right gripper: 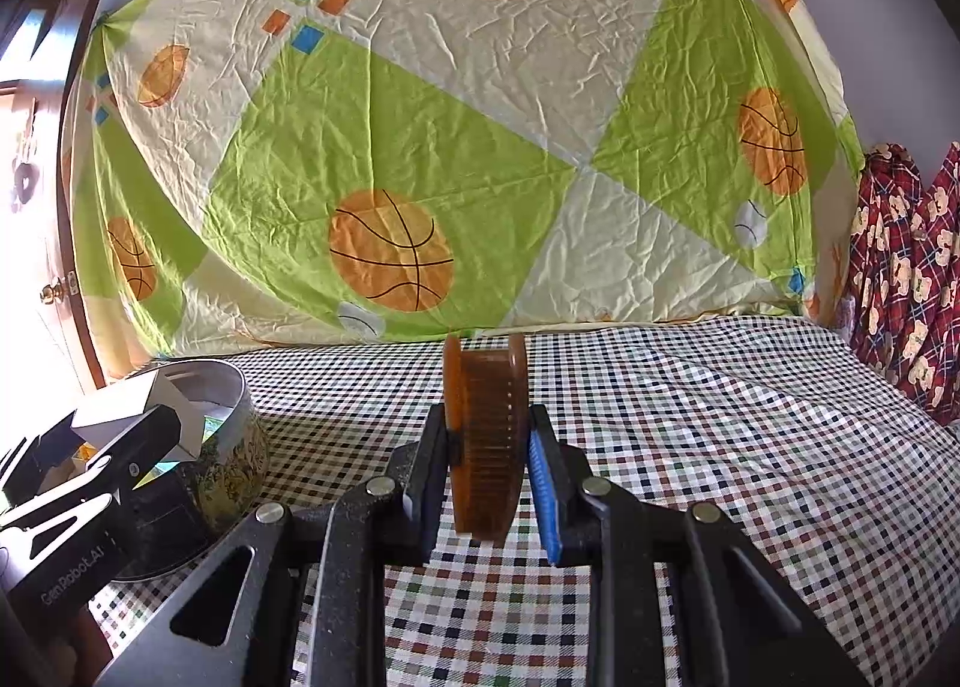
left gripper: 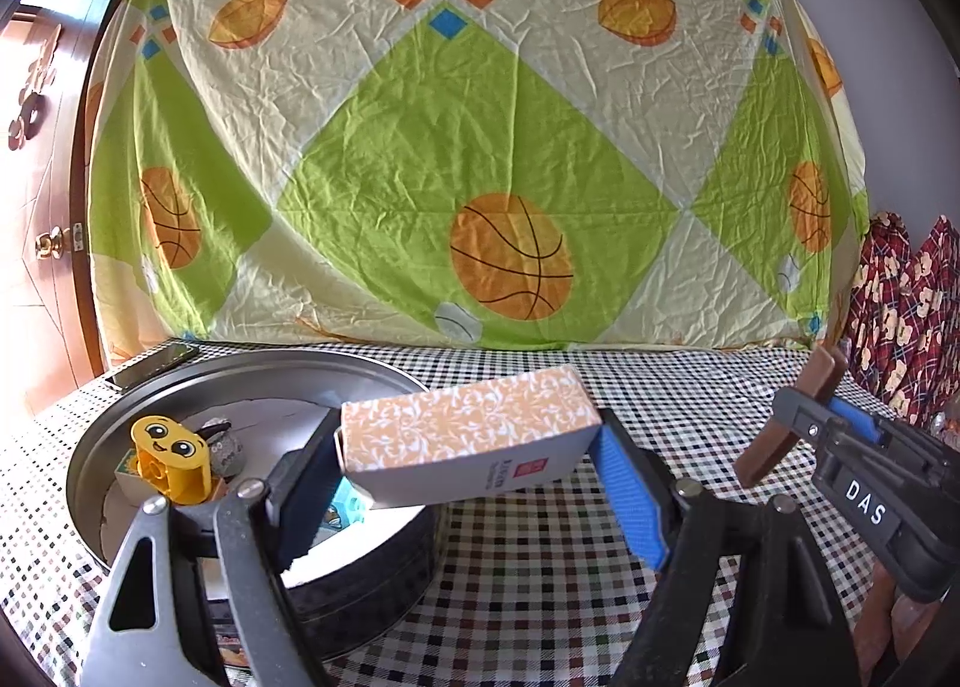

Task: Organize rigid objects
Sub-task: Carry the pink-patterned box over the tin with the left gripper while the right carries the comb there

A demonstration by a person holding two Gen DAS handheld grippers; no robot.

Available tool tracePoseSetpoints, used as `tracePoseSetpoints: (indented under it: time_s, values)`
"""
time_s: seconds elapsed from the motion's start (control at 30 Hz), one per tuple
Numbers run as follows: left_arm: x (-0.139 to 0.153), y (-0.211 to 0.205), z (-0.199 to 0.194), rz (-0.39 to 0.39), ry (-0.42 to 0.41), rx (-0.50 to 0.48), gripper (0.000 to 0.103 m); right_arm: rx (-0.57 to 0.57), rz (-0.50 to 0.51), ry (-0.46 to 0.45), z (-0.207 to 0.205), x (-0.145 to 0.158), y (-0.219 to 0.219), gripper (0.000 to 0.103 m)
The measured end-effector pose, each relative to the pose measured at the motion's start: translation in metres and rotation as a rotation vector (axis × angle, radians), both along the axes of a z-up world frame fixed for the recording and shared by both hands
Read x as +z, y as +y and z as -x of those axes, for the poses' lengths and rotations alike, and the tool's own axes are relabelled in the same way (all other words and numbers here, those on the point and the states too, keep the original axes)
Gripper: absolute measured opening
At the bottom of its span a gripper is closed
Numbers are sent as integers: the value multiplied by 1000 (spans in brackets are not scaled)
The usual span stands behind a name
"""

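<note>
My left gripper [left gripper: 465, 450] is shut on an orange-patterned cardboard box [left gripper: 468, 432], held crosswise over the right edge of a round metal tin [left gripper: 120, 417]. Inside the tin lie a yellow toy block with a face [left gripper: 171, 462], a grey fuzzy item and a light blue block [left gripper: 348, 507]. My right gripper [right gripper: 487, 447] is shut on a brown comb [right gripper: 486, 447], held upright above the checked cloth. That gripper and the comb [left gripper: 792, 417] also show at the right of the left wrist view. The left gripper with the box [right gripper: 138, 405] hangs over the tin [right gripper: 234, 447] at the left of the right wrist view.
A checked tablecloth [right gripper: 720, 447] covers the table. A green and cream sheet with basketballs [left gripper: 480, 147] hangs behind it. A dark phone [left gripper: 153, 366] lies at the table's back left. A wooden door [left gripper: 36, 207] stands at the left, red patterned fabric [right gripper: 906, 279] at the right.
</note>
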State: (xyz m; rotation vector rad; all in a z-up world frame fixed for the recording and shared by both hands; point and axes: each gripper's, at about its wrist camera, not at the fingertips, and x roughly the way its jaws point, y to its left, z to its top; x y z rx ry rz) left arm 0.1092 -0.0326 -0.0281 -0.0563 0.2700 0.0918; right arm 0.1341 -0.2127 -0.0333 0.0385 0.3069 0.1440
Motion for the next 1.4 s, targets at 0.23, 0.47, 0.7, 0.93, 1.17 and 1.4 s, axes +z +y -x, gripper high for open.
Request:
tracePoseSetpoints:
  time_s: [0.23,0.47,0.7,0.93,1.17,1.4]
  values:
    - [1,4,3,5,-5,3,80,13,8,-6,1,-1,7,27]
    - [1,10,4,10,-9,13,80,36,33,-21,4,-1,19,27]
    - [1,17,5,19,-14,27,80,56,42,-29,6,-1,28,28]
    - [2,24,9,17,-27,46,80,74,42,-39,7,-1,36,28]
    - [2,33,10,32,-31,56,80,92,37,-43,9,-2,41,27]
    - [2,41,12,45,-34,66,80,104,22,-31,5,-2,46,27]
